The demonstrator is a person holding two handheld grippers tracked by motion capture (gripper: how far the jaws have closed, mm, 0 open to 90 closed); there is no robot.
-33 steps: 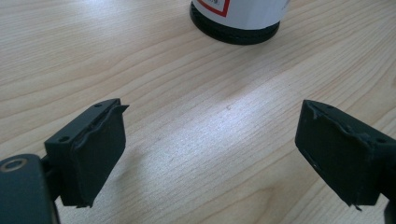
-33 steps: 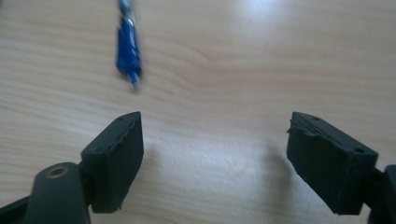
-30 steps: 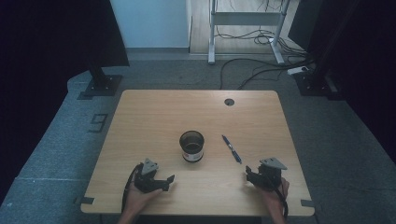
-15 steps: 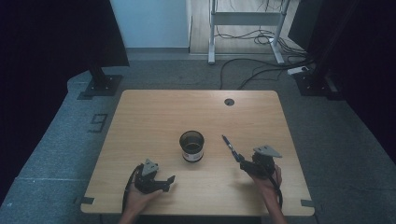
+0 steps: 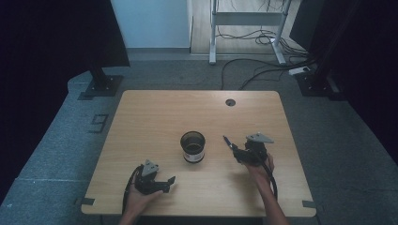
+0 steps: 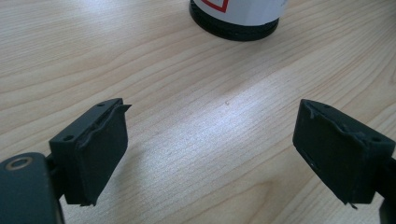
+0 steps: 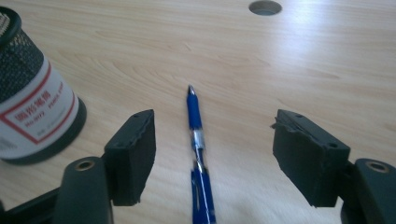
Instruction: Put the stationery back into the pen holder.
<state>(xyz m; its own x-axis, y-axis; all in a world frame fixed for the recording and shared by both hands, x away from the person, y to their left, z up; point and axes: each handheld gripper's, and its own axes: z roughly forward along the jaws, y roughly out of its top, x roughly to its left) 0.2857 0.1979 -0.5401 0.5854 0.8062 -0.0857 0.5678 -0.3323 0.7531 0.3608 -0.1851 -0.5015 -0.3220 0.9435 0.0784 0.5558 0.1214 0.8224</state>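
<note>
- Pen (image 7: 197, 154) pickup is the step we are judging to be in hand: the blue pen is lying flat on the wooden table (image 5: 155, 112), just right of the mesh cup (image 5: 193, 146), with its tip pointing away from us.
- We are holding the right gripper (image 7: 212, 156) low over the pen, jaws spread wide and straddling the barrel, nothing clamped between them.
- We are resting the left gripper (image 6: 212, 156) near the table's front edge, jaws also wide apart and empty, facing the cup's base.
- To do this well, we are thinking the right jaws should drop until the pads are level with the barrel, centred near the silver band, then close squarely across it so the pen is not rolling or skidding away.
- Keeping the pen's tip clear of the cup wall is likely mattering during any lift, since the two are sitting near each other.
- Cup contents: the black mesh cup with the red-bordered white label is standing upright; from the high view its inside is looking dark, and we cannot tell whether anything is lying in it.
</note>
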